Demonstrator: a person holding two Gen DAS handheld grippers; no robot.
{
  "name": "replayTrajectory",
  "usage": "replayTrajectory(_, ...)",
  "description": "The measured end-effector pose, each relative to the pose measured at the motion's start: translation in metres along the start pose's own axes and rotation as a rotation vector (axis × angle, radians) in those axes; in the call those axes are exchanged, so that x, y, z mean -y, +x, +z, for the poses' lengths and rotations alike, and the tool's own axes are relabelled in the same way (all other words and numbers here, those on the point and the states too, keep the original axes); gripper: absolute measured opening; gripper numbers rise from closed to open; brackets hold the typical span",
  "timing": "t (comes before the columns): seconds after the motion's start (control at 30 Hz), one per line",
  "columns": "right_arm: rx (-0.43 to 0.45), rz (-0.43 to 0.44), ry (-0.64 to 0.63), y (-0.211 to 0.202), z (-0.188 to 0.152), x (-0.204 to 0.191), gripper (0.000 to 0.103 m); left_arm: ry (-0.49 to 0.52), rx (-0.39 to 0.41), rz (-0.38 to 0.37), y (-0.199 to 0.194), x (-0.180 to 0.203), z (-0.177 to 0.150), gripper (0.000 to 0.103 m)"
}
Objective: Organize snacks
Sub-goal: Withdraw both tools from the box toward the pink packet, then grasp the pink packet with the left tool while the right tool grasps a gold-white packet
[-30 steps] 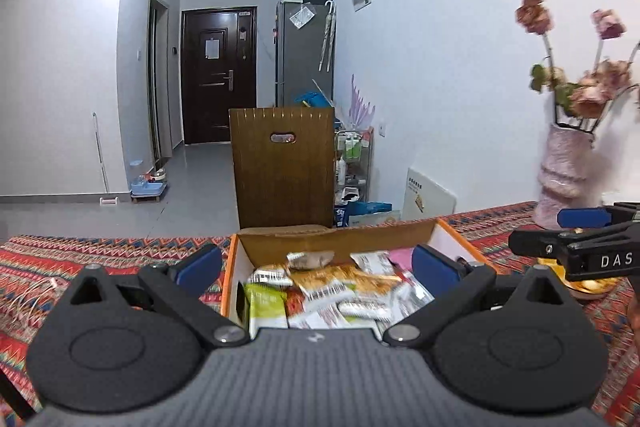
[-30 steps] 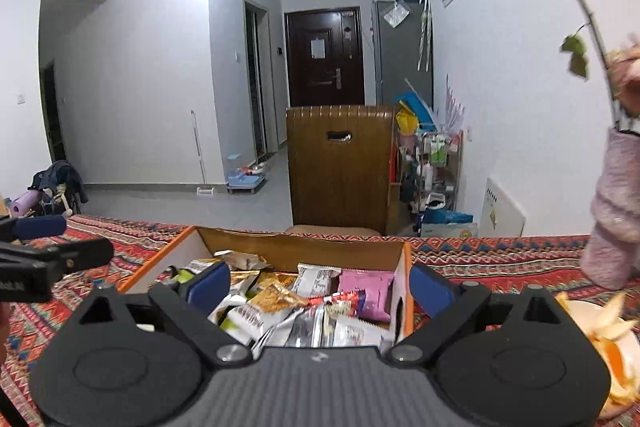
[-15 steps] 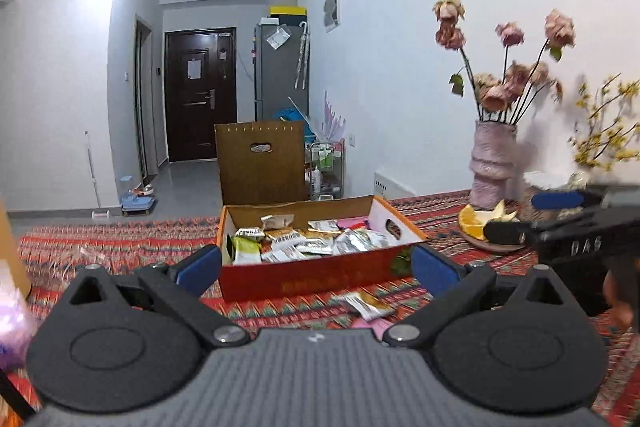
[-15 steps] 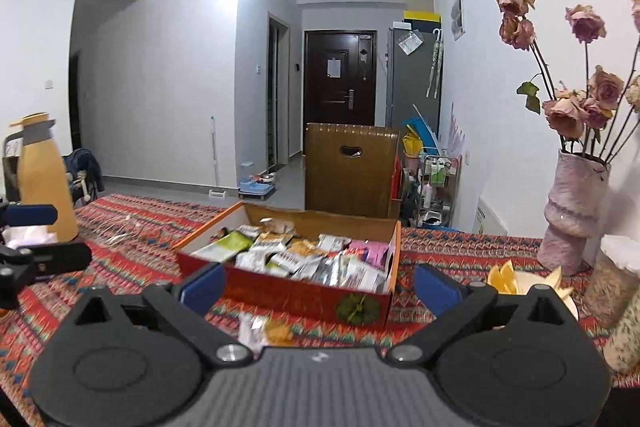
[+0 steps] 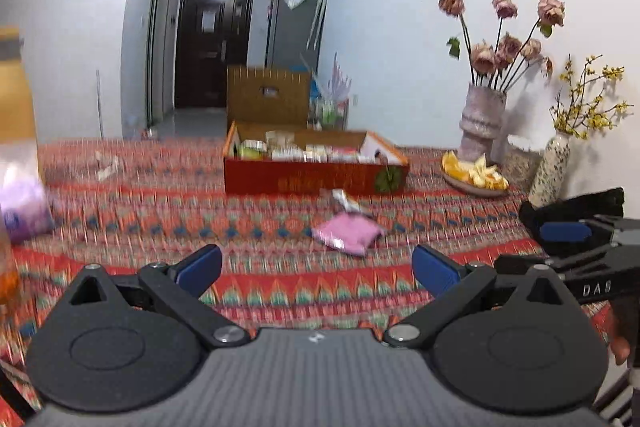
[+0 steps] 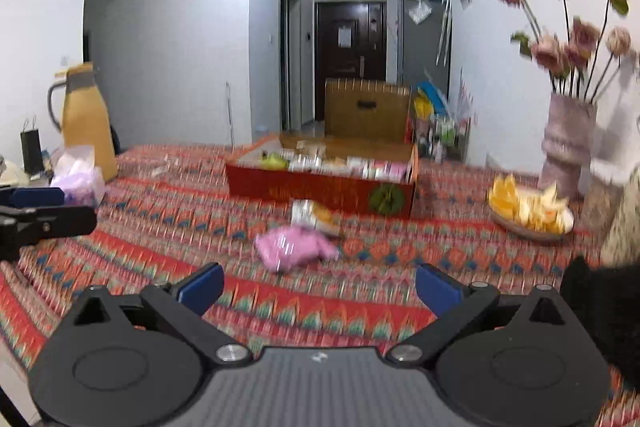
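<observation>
Tissue-like purple wrapping and a tan thermos jug sit at the far left of the patterned tablecloth, beside the left gripper, whose jaws are spread wide with nothing between them. Mid-table, a pink snack packet and a white-and-orange packet lie loose just in front of the red snack box full of packets. Further right, the right gripper is likewise released and empty, near a plate of orange peel and a vase of dried roses.
</observation>
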State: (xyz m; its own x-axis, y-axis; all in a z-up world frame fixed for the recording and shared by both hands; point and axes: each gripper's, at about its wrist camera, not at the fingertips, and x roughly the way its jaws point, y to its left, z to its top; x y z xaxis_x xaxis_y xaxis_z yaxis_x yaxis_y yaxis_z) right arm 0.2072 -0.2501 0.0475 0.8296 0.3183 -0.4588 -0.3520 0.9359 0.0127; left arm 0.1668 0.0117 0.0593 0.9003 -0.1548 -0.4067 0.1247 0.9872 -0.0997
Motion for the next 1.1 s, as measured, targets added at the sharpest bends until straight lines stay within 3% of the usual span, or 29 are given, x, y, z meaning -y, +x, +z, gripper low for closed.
replayTrajectory(0.23, -0.114, 0.001, 0.034, 0.003, -0.038, -0.005, 0.102, -0.006, -0.099, 0.017, 0.016, -0.011, -0.025, 0.103)
replayTrajectory(0.5, -0.107, -0.024, 0.058, 0.015, -0.032, 0.003, 0.102, 0.045, -0.095, -0.030, 0.041, -0.007, -0.017, 0.103)
replayTrajectory(0.83, -0.093, -0.060, 0.104, 0.041, -0.020, 0.030, 0.102, 0.274, -0.109, -0.220, 0.166, 0.025, 0.016, 0.103)
replayTrajectory(1.03, -0.102, -0.099, 0.136, 0.052, -0.018, 0.048, 0.102, 0.270, -0.248, -0.206, 0.249, 0.035, 0.021, 0.103)
replayTrajectory(1.1, -0.108, -0.110, 0.143, 0.055, -0.018, 0.054, 0.102, 0.269, -0.272, -0.181, 0.266, 0.035, 0.018, 0.098)
